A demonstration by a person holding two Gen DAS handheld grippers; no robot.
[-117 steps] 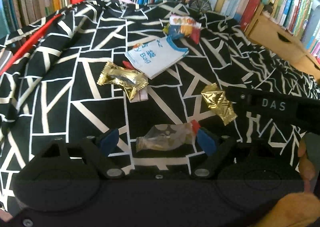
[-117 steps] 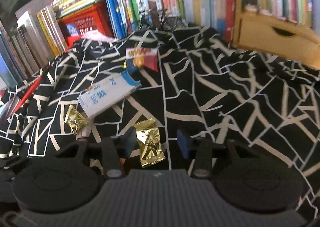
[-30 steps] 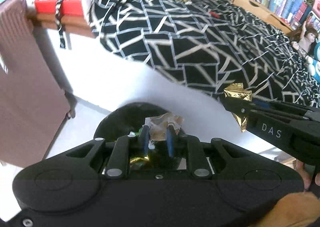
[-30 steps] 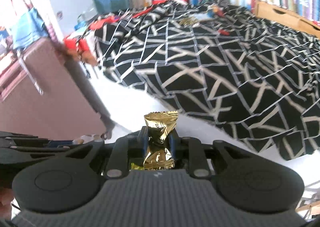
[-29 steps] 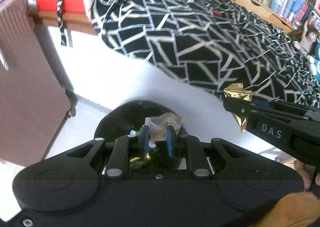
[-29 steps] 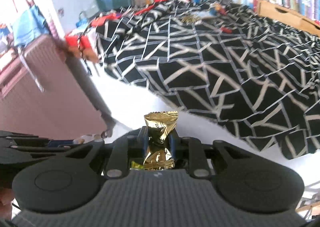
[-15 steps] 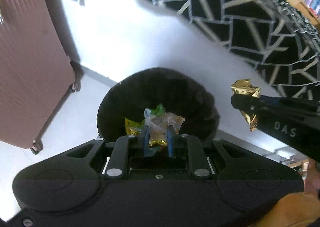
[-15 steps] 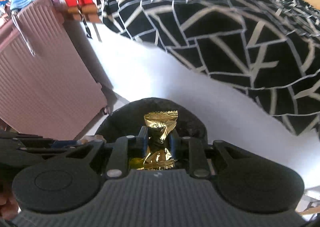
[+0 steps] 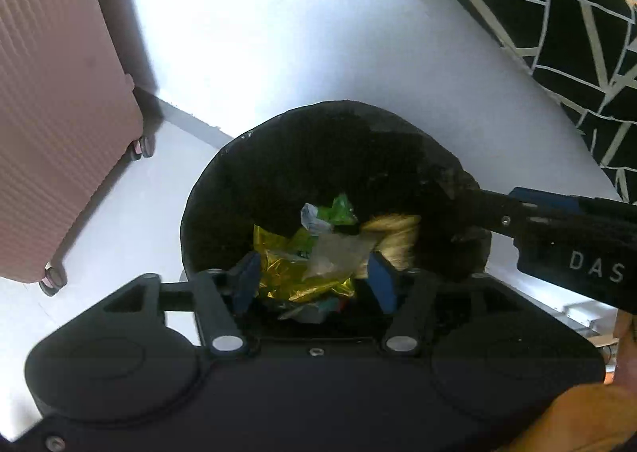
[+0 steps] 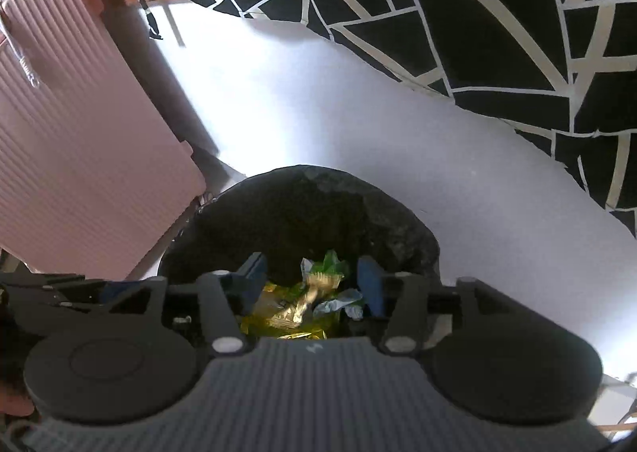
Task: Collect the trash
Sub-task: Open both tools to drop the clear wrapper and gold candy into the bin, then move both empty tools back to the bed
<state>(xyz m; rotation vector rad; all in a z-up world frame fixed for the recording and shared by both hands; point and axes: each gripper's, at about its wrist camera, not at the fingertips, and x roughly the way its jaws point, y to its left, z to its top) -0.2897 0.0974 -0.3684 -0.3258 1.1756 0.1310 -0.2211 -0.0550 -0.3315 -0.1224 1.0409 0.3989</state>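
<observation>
"DAS" on right tool (image 9: 469, 209) above trash bin (image 9: 278, 157).

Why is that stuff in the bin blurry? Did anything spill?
Nothing spilled. Both the left gripper and the right gripper are opening over the bin, and the blurred wrappers look to be dropping inside. The floor looks clean.
</observation>
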